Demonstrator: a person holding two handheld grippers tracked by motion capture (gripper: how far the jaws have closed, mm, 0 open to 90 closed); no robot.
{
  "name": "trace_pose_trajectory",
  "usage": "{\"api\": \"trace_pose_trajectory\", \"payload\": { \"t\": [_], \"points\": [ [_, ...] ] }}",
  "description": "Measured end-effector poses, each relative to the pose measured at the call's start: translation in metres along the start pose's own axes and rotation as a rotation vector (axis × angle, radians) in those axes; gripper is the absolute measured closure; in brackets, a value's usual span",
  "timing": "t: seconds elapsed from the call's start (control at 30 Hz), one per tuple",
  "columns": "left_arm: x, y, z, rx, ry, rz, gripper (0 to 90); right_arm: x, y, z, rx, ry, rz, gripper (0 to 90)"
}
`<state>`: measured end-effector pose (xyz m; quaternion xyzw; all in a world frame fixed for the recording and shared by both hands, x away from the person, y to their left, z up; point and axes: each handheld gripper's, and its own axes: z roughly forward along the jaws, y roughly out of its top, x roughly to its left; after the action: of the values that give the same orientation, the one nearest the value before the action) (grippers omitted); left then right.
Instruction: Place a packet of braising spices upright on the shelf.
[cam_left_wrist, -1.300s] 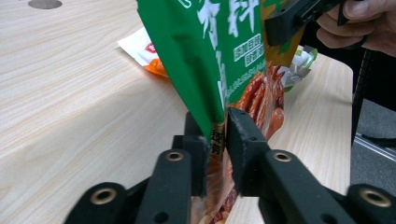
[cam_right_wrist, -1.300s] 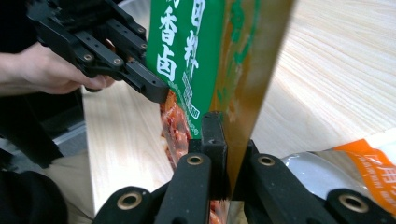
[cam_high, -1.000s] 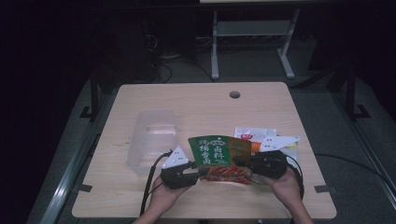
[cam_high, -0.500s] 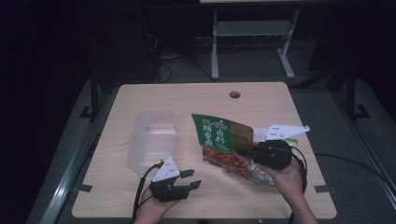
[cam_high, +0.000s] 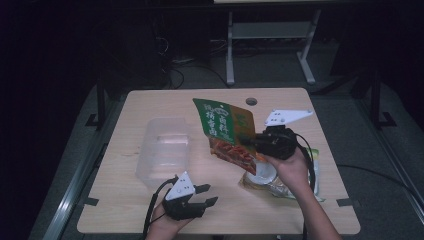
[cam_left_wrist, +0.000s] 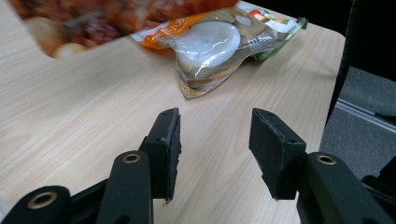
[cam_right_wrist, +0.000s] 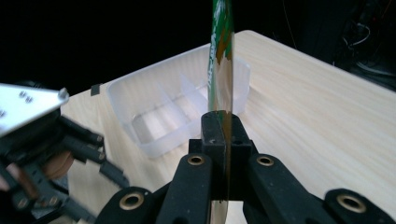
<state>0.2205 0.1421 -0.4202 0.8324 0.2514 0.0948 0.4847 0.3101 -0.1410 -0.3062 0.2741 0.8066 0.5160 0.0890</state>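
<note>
right gripper (cam_high: 250, 141) clamps snack bag (cam_high: 226, 131) | left gripper (cam_high: 210, 195) empty, jaws just opened | lower bag level into clear bin (cam_high: 162, 150)

The left claw (cam_high: 209, 195) no longer grips the green snack bag (cam_high: 227, 131): its jaws have just been opening, stand apart with nothing between them, and it now sits near the desk's (cam_high: 310, 100) front edge. The right claw (cam_high: 248, 141), clamped on the bag, now holds it lifted off the desk, nearer the clear box (cam_high: 164, 150).
</note>
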Motion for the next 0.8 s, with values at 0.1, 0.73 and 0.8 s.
{"api": "trace_pose_trajectory", "payload": {
  "t": [0.1,0.73,0.8],
  "points": [
    [-0.001,0.0,-0.001,0.006,0.004,0.007,52.6,0.0,0.009,0.009,0.003,0.001,-0.011,89.8],
    [0.003,-0.001,0.0,-0.001,0.005,-0.005,49.6,-0.003,0.055,0.06,0.016,0.042,-0.077,89.8],
    [0.003,-0.001,0.0,-0.002,0.007,-0.009,48.7,-0.002,0.061,0.067,0.024,0.046,-0.074,89.8]
  ]
}}
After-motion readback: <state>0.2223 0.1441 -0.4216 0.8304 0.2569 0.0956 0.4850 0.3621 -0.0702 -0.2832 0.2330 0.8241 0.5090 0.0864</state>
